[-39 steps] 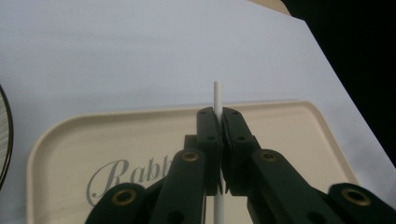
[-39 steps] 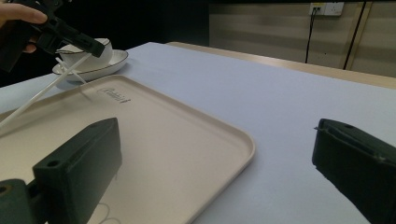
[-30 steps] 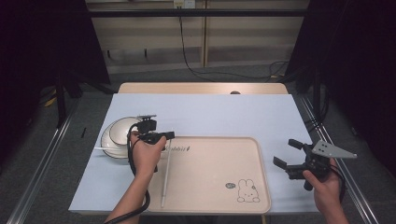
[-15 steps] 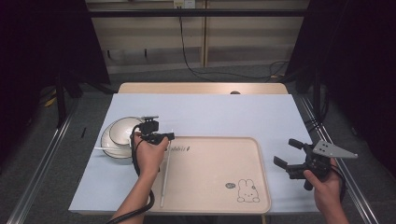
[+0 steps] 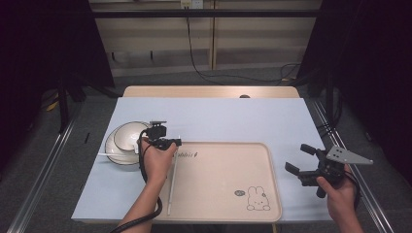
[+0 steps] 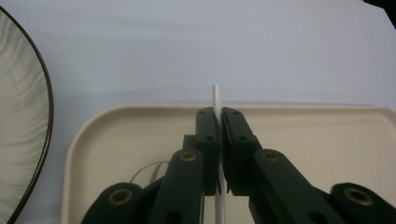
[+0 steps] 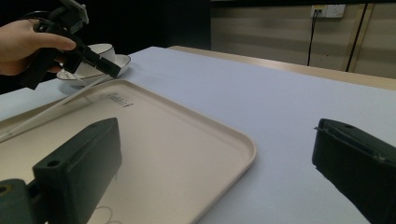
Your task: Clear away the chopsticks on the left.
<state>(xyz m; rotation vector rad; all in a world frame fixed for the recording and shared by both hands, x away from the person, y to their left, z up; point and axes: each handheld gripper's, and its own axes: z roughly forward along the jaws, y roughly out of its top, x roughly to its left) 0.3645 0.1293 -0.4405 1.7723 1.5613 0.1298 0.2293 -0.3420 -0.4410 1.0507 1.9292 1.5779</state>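
Observation:
My left gripper (image 5: 174,141) is shut on a thin white stick (image 5: 172,187) near its far end, over the back left corner of the beige tray (image 5: 218,194). In the left gripper view the stick (image 6: 215,95) pokes out past the closed jaws of the left gripper (image 6: 218,114) and crosses the tray's rim (image 6: 140,114). The rest of the stick slants down along the tray's left side toward the near edge. At the table's right edge my right gripper (image 5: 297,158) stands open with nothing between its jaws. The right gripper view looks over the tray (image 7: 187,135) to the left gripper (image 7: 109,70).
A white bowl with a dark rim (image 5: 127,141) sits left of the tray on the pale blue table cover (image 5: 233,121), and a second thin white stick (image 5: 103,155) juts out from under its left side. A rabbit drawing (image 5: 256,198) marks the tray's near right corner.
The left hand has shifted slightly to the right with the stick still in its jaws. The right hand has kept still.

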